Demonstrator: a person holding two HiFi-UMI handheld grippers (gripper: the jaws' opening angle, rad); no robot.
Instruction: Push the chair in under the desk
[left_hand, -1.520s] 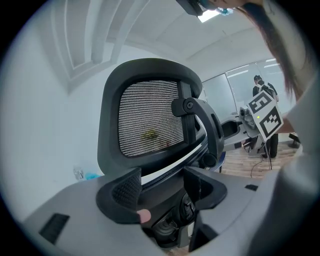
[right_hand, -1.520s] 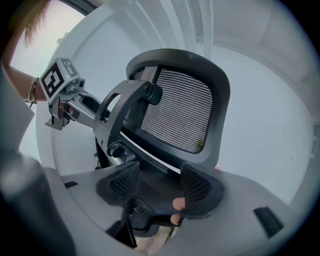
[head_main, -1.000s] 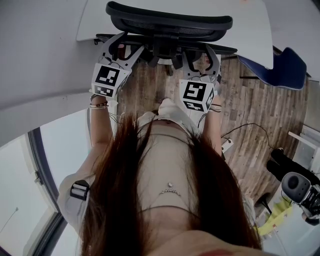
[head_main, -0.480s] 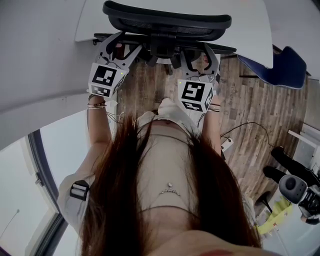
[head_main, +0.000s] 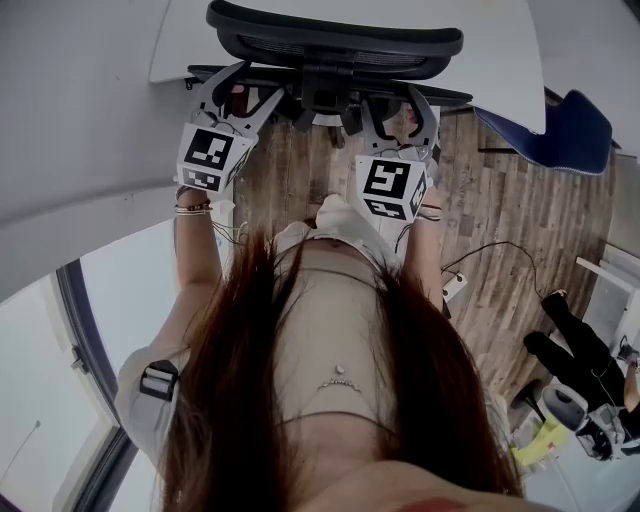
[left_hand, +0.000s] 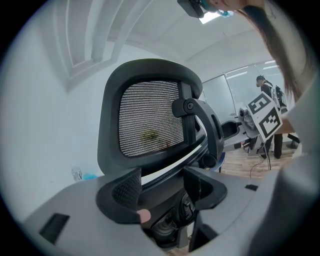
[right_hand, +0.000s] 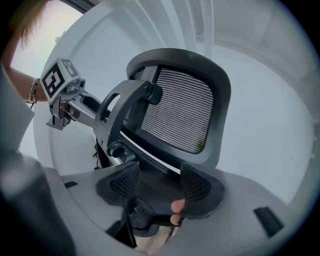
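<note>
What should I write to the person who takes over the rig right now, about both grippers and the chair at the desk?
Left gripper: jaws open, against the back frame of the chair.
Right gripper: the same, jaws open, on the frame's other side.
Things: in the head view the chair's top overlaps the edge of the desk; the seat is hidden.
Done: chair mostly in, it seems.
Left: a last push if needed, then draw both grippers back.

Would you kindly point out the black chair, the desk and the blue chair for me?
black chair (left_hand: 150, 117): left gripper view, on the mesh of its headrest.
desk (head_main: 500, 60): head view, on the bare white top.
blue chair (head_main: 560, 145): head view, on the middle of its blue surface.
</note>
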